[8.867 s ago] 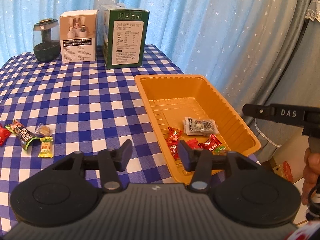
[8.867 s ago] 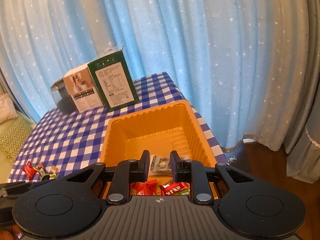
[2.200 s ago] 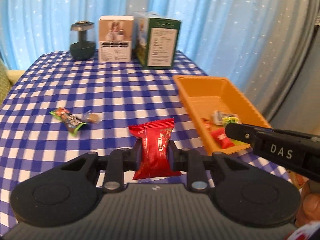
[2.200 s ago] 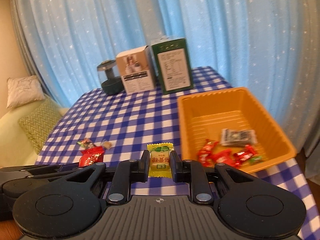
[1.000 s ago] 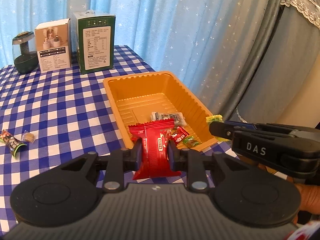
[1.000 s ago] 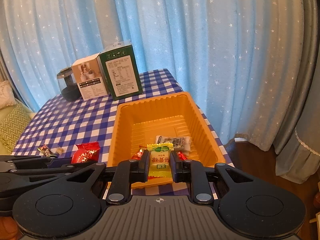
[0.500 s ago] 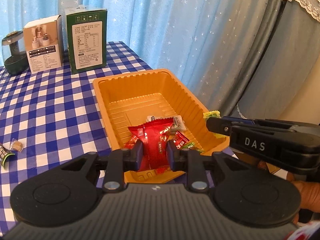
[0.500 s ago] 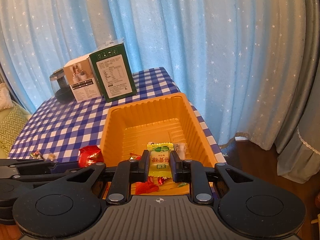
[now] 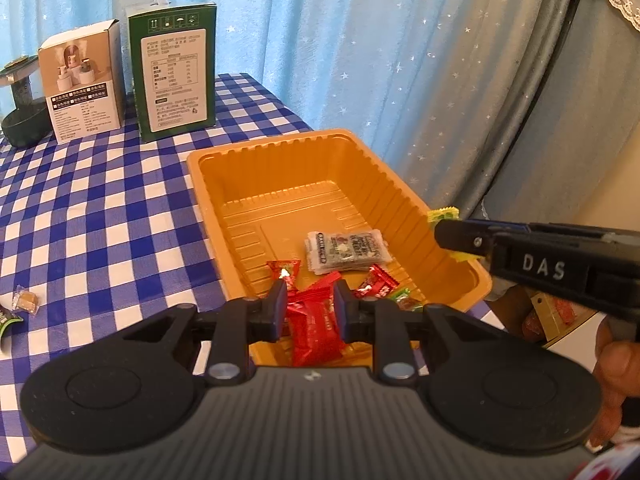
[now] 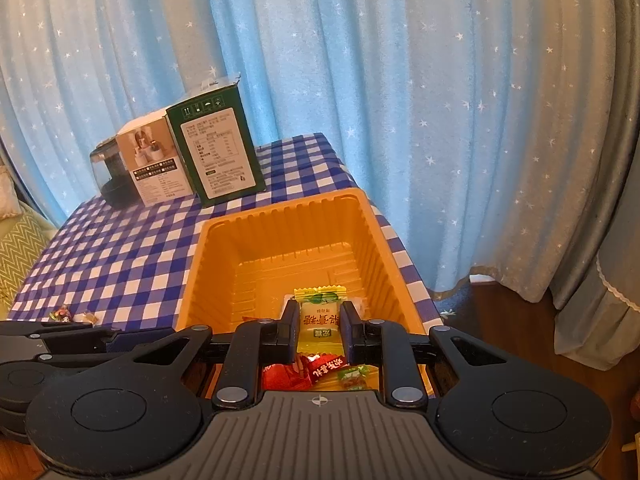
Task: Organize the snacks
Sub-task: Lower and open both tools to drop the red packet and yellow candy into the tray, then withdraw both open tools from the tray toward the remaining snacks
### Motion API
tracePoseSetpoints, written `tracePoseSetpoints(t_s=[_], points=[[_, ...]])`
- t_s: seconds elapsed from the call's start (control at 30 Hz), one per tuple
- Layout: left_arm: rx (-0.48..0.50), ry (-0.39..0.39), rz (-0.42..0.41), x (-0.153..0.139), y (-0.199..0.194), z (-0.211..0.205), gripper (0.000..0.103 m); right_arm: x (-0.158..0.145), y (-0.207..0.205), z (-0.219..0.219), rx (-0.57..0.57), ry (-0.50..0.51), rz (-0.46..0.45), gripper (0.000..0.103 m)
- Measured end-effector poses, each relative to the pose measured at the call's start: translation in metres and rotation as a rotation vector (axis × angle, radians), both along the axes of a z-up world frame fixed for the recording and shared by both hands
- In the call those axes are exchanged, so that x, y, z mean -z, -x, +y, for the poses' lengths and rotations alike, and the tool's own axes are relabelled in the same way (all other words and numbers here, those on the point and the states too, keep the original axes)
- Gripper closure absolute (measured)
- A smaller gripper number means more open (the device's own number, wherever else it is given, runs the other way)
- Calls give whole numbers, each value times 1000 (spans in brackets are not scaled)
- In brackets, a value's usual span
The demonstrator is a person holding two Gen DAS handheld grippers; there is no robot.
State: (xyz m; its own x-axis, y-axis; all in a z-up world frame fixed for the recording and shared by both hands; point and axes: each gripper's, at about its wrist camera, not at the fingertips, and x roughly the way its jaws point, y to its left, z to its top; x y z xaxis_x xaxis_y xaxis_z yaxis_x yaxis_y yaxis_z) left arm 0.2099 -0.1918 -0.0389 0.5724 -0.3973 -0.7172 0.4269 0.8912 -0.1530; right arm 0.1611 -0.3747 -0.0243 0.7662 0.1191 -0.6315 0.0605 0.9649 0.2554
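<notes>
The right gripper [image 10: 319, 330] pinches a yellow candy packet [image 10: 319, 322] between its two fingers, above the near part of the orange tray [image 10: 208, 264]. Below the fingers, red wrapped snacks [image 10: 316, 368] lie in the tray. The left gripper [image 10: 76, 344] shows at the lower left. Far ahead on the left, a green box [image 10: 216, 148] stands on the checkered tablecloth [image 10: 120, 256].
</notes>
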Motion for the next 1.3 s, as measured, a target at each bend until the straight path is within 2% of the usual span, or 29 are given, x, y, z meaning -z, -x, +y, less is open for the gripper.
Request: tracePoseSetpoints(t_s=[0.23, 0.33, 0.37, 0.4, 0.43, 0.47, 0.5, 0.63, 0.7, 0.77, 0.83, 0.9, 1.1, 1.3], points=[[-34, -4, -16, -3, -4, 16, 81, 1, -7, 2, -14, -40, -6, 82], [-52, -7, -22, -4, -5, 23, 80, 3, -11, 2, -27, -93, -11, 81], [-61, -8, -25, -4, -5, 25, 79, 5, -13, 0, -32, -121, -8, 81], [-69, -14, -28, -3, -5, 27, 73, 6, -14, -1, -30, -146, 0, 80], [-75, -17, -26, -3, -4, 29, 68, 7, -14, -3, -17, -161, 5, 64], [-80, -18, -22, -2, -4, 32, 61, 7, -14, -5, -2, -166, 1, 38], [-87, -21, -19, -1, -3, 35, 52, 6, -10, -7, 18, -166, -14, 32], [-109, -23, -20, -1, 3, 47, 47, 1, -2, -11, 44, -168, -25, 31], [-121, -19, -25, -3, 8, 53, 35, -1, 3, -12, 57, -169, -25, 31], [-133, -23, -28, -5, 14, 59, 27, -4, 8, -11, 64, -172, -15, 31], [-145, -26, -28, -8, 21, 68, 26, -8, 16, -9, 68, -178, -21, 31], [-156, -29, -37, -11, 27, 76, 20, -12, 23, -4, 65, -180, -18, 31], [-214, -33, -62, -25, 52, 107, 12, -28, 42, 23, 21, -178, -35, 31], [-281, -40, -86, -43, 76, 141, 10, -44, 58, 57, -29, -186, -44, 31]])
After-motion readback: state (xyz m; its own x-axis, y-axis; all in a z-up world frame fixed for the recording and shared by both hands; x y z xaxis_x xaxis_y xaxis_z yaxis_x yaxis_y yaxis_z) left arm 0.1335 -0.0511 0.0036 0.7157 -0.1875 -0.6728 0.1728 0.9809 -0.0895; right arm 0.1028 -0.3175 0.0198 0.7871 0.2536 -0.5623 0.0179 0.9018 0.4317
